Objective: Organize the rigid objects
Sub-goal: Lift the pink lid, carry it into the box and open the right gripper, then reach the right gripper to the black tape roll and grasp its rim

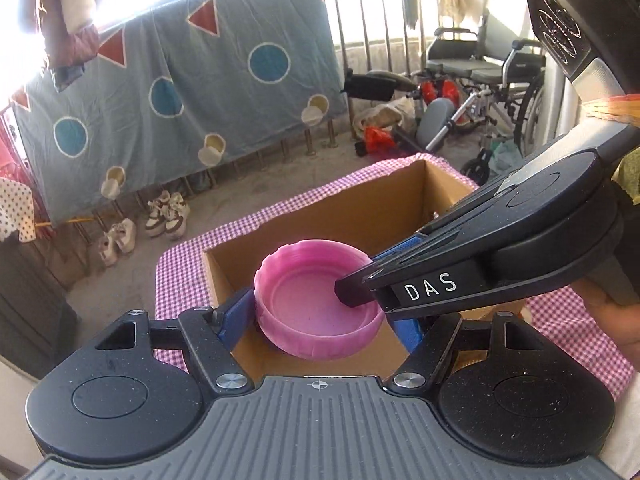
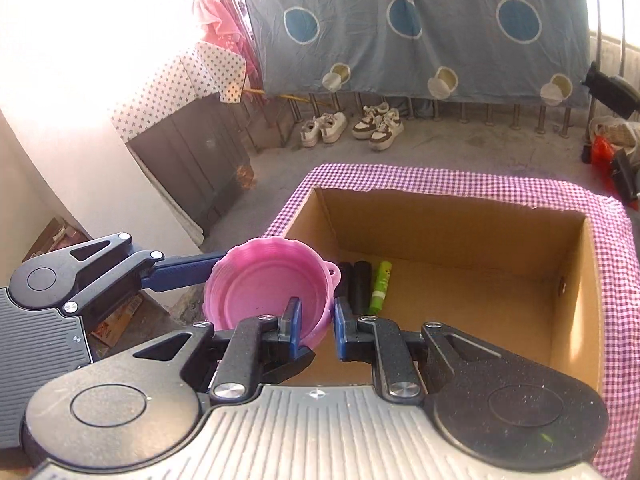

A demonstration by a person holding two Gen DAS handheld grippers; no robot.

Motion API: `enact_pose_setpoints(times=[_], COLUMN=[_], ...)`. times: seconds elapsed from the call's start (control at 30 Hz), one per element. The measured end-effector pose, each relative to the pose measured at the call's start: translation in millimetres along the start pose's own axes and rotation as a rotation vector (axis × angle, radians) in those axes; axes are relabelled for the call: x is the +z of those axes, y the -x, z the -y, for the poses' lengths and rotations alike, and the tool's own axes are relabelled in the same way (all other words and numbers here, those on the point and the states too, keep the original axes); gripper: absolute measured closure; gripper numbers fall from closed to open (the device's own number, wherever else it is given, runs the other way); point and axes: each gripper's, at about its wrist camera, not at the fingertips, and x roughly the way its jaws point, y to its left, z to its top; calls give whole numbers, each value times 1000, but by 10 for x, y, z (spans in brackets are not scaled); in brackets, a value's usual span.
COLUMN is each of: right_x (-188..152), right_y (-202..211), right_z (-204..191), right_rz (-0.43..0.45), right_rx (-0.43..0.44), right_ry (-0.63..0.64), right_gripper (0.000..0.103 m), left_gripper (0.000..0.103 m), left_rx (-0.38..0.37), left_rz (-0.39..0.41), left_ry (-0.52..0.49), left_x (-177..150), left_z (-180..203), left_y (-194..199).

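A pink plastic bowl (image 1: 316, 308) hangs over the near left corner of an open cardboard box (image 1: 360, 208). My left gripper (image 1: 320, 322) is shut on it, a blue pad on each side of its wall. My right gripper (image 1: 360, 276) comes in from the right. In the right wrist view, the right gripper (image 2: 318, 320) is shut on the rim of the bowl (image 2: 264, 292), one finger inside and one outside. One finger (image 2: 180, 274) of the left gripper presses the bowl's far side. Two black cylinders (image 2: 358, 284) and a green tube (image 2: 380, 286) lie on the floor of the box (image 2: 460, 236).
The box stands on a table under a purple checked cloth (image 2: 400, 176). Beyond it lie a concrete floor with pairs of shoes (image 2: 352, 124), a railing hung with a blue sheet (image 1: 180, 92), a wheelchair (image 1: 480, 80) and a dark cabinet (image 2: 192, 160).
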Motion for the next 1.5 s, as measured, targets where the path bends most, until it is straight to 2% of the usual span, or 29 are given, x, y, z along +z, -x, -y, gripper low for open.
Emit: enact_pose_setpoints(times=[0.2, 0.43, 0.77, 0.93, 1.07, 1.17, 1.4, 1.5], right_x=[113, 45, -50, -44, -40, -46, -272, -564], right_y=[-688, -1165, -1477, -1475, -1325, -1073, -114, 350], right_z=[380, 597, 733, 714, 707, 712, 689, 684], right_rz=[-196, -317, -426, -432, -385, -318, -97, 20], right_rx=[81, 121, 158, 158, 179, 195, 228, 233], right_ry=[-101, -169, -226, -225, -236, -258, -286, -299], right_gripper=[84, 84, 84, 84, 84, 84, 81, 59], left_gripper=[31, 31, 29, 29, 29, 27, 23, 20], left_rx=[-68, -114, -125, -131, -142, -142, -130, -124], left_rz=[-200, -331, -384, -387, -347, -298, -125, -40], left_ry=[63, 66, 19, 33, 64, 80, 128, 159], left_x=[-40, -99, -56, -44, -6, 32, -12, -182], left_z=[-247, -311, -223, -237, -289, -316, -347, -324], left_y=[-540, -860, -953, -920, -790, -603, 121, 439])
